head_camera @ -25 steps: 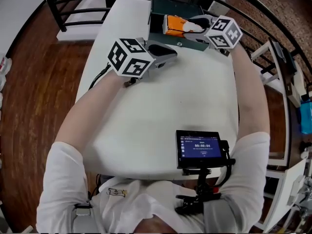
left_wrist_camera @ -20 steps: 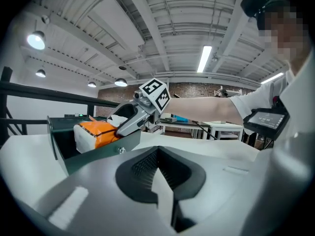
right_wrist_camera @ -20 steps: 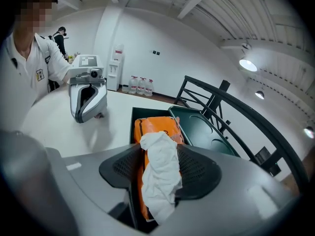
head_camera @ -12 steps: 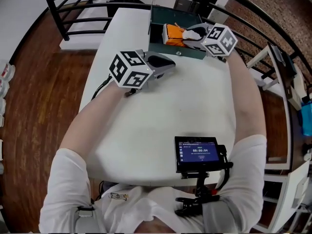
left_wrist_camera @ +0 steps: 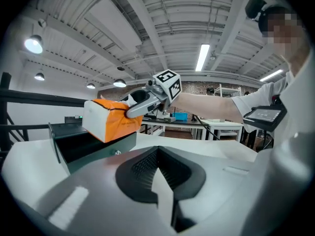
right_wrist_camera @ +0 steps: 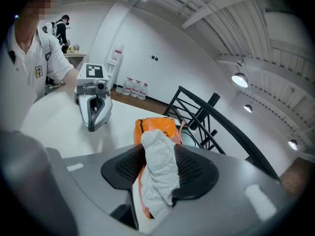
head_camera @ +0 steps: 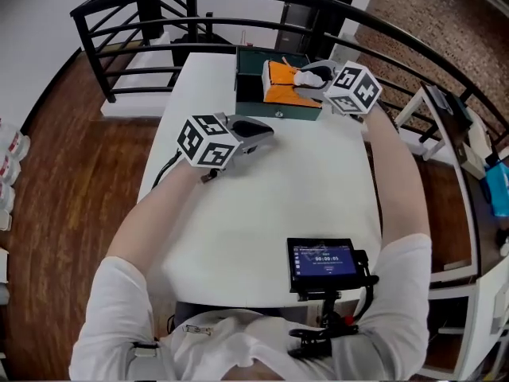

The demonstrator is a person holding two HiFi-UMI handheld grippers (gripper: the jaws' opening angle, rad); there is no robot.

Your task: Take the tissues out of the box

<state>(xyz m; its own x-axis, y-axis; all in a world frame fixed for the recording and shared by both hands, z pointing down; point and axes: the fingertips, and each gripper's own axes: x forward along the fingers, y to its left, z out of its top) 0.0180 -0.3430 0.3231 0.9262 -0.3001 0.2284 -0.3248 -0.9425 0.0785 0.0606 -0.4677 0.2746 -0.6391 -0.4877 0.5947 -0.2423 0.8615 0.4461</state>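
An orange and white tissue pack (head_camera: 280, 82) hangs just above the dark green box (head_camera: 278, 114) at the table's far end. My right gripper (head_camera: 306, 76) is shut on it, and crumpled white tissue (right_wrist_camera: 160, 163) is bunched between the pads, with the orange wrap (right_wrist_camera: 155, 124) beyond. The left gripper view shows the pack (left_wrist_camera: 106, 119) lifted over the box (left_wrist_camera: 98, 149), held from the right by the right gripper (left_wrist_camera: 135, 107). My left gripper (head_camera: 258, 134) rests low over the table in front of the box, shut and holding nothing.
The white table (head_camera: 262, 205) is narrow, with a black railing (head_camera: 199, 6) behind the box. A small screen on a mount (head_camera: 326, 259) sits at the near edge. A cable (head_camera: 163, 173) trails off the left side. White benches (head_camera: 445, 126) stand to the right.
The right gripper has closed on the tissue pack and raised it from lying inside the box to just above it. The left gripper has stayed in front of the box.
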